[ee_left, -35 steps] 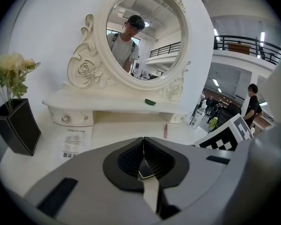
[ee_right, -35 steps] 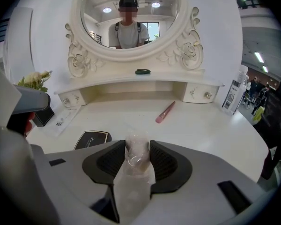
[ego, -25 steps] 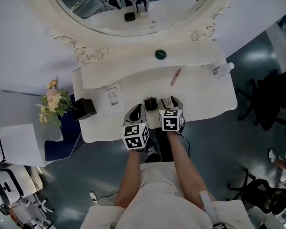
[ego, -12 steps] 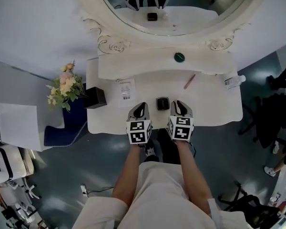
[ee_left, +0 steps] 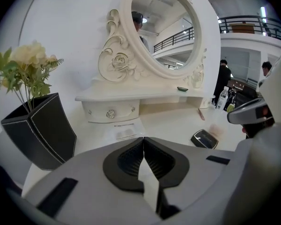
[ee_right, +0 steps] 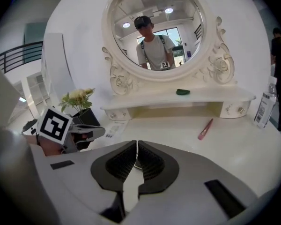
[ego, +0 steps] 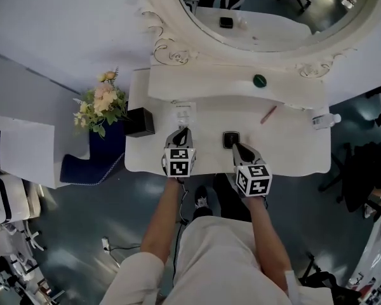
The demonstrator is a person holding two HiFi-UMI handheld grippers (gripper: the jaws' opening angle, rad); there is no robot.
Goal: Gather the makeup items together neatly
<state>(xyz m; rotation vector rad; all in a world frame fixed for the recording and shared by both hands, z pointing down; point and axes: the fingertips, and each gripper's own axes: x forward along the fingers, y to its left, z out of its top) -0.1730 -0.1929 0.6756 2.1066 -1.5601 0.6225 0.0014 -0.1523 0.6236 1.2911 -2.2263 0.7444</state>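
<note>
Head view shows the white table (ego: 292, 151) with the makeup items not yet gathered. The black compact (ego: 231, 139) lies near the front edge at centre. The pink pencil (ego: 268, 114) lies well apart from it toward 2 o'clock. The green round item (ego: 260, 80) sits on the raised shelf (ego: 209, 84) under the mirror (ego: 286, 5), toward 1 o'clock from the compact. A paper card (ego: 183, 114), a black vase (ego: 140, 122) of flowers (ego: 101, 103) and a bottle (ego: 324, 119) at the far 3 o'clock edge are probably not part of the set.

The left gripper (ego: 182, 132) points toward 12 o'clock over the front of the card. Its jaws stand together with nothing between them.

The right gripper (ego: 236, 146) sits just beside the compact, at its 5 o'clock corner. Its jaws have just been closing and now meet, with nothing between them. Contact with the compact cannot be confirmed.

Both grippers stand on either side of the compact. The compact therefore appears to be the item in hand, probably to be nudged rather than lifted.
</note>
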